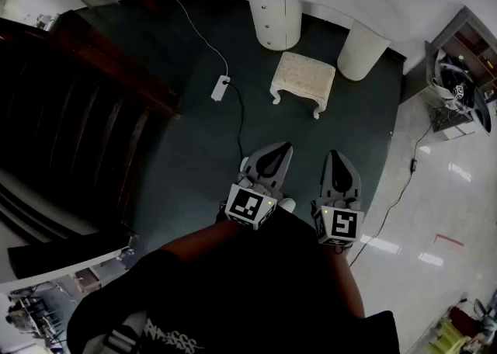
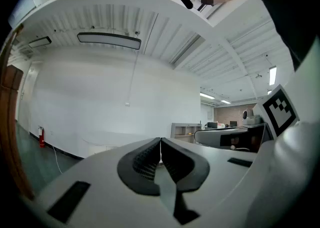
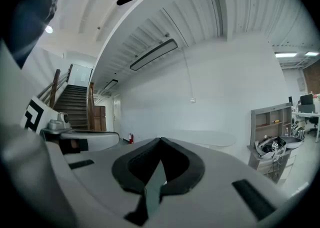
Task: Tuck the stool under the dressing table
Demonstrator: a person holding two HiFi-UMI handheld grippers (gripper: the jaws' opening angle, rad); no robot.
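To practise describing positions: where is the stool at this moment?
In the head view the stool stands on the dark carpet, upper middle, in front of the gap between the pedestals of the dressing table, a white power strip to its left.

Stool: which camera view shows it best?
The head view. The stool shows whole from above, standing on the dark carpet near a white drawer pedestal. The left gripper view and the right gripper view look level across the room and show none of it.
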